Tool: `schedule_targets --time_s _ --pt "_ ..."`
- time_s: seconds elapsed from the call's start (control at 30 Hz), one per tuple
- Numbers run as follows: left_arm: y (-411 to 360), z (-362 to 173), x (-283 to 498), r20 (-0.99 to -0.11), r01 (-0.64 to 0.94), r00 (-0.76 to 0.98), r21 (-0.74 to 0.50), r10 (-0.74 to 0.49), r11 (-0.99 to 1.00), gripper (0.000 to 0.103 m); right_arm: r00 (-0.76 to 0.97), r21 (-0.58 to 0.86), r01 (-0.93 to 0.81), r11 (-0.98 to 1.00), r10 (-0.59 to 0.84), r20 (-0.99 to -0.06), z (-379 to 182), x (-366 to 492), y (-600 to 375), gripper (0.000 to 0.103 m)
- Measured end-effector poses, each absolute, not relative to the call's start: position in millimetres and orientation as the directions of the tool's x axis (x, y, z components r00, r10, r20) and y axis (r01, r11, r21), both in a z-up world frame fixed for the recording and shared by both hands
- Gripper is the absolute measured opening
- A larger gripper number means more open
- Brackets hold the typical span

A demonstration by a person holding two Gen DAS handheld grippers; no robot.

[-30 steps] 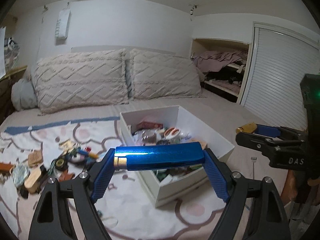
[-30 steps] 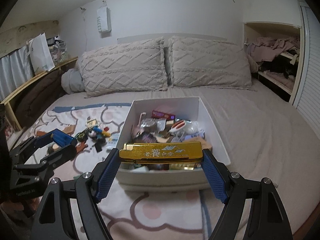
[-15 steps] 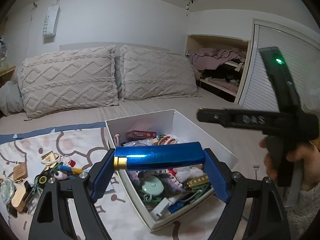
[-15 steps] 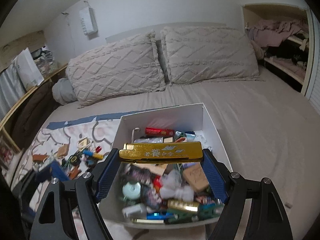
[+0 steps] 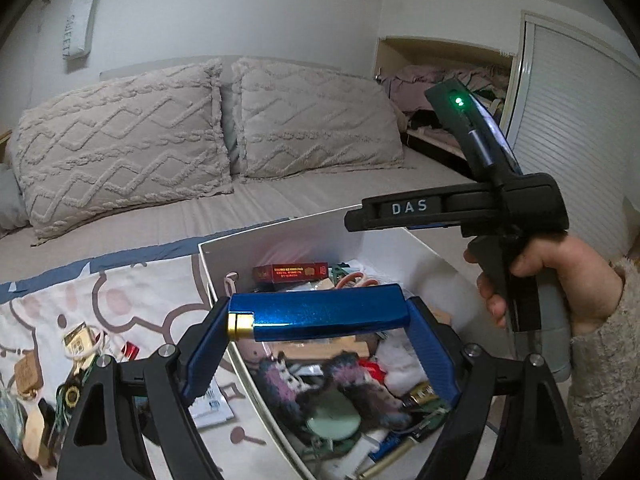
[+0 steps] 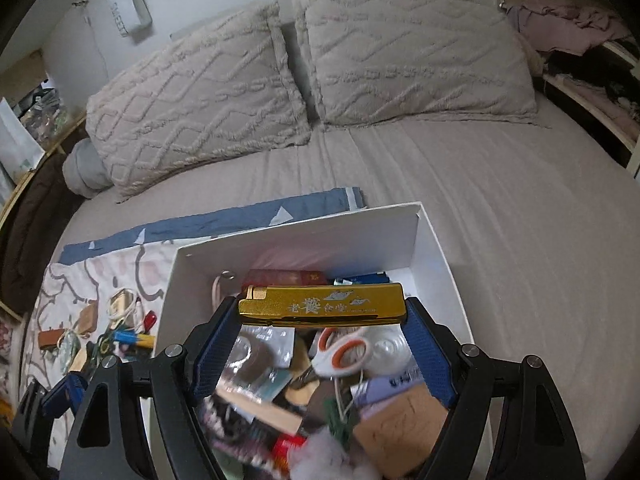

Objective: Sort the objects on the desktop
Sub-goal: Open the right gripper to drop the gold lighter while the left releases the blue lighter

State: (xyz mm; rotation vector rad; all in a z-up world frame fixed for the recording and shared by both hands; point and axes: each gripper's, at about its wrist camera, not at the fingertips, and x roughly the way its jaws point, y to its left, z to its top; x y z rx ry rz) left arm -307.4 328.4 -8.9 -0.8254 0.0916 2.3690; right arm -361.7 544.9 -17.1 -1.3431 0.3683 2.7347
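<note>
My left gripper (image 5: 316, 314) is shut on a glossy blue bar with a gold end cap (image 5: 320, 312), held crosswise above the near-left part of a white box (image 5: 280, 240) full of small items. My right gripper (image 6: 322, 306) is shut on a gold bar with white lettering (image 6: 322, 305), hovering over the inside of the same white box (image 6: 296, 240). In the left wrist view the right gripper's black body (image 5: 460, 208) shows side-on, gripped by a hand (image 5: 560, 280).
The box sits on a bed beside a patterned cloth (image 5: 120, 292) strewn with several small objects (image 6: 112, 328). Scissors with orange handles (image 6: 344, 354) lie in the box. Two pillows (image 6: 312, 68) lean at the head. An open shelf with clothes (image 5: 440, 92) is at right.
Both grippers moved forward and dipped toward the box, still holding their bars. The box grew larger in both views, and the right gripper now hangs over its contents.
</note>
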Motion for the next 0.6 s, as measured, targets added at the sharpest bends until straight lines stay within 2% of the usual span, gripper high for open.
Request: schedule_targets --time_s 0.23,0.4,0.43,0.5,0.6 --pt "346 -12 -341 -0.619 -0.594 -0.559 -0.165 0.552 -0.787 0.085 -0.539 0.164 -0.199 -0.966 -0.032 -0.842 -40 -402 565 0.081" --pt "354 -17 -359 -0.650 -0.607 -0.520 -0.175 0.554 -0.775 0.085 -0.537 0.157 -0.216 -0.964 -0.017 -0.843 -47 -413 577 0.082" --pt "356 -18 -364 -0.658 -0.608 -0.510 -0.178 0.553 -0.773 0.085 -0.541 0.169 -0.223 -0.960 -0.023 -0.841 -46 -415 581 0.082" --pt "360 -21 -372 -0.674 -0.609 -0.495 -0.181 0.549 -0.772 0.085 -0.549 0.198 -0.225 -0.954 -0.043 -0.835 -45 -417 585 0.092" --pt "367 -25 -381 -0.689 -0.614 -0.474 -0.187 0.547 -0.767 0.085 -0.568 0.223 -0.208 -0.952 -0.068 -0.820 -38 -411 590 0.092"
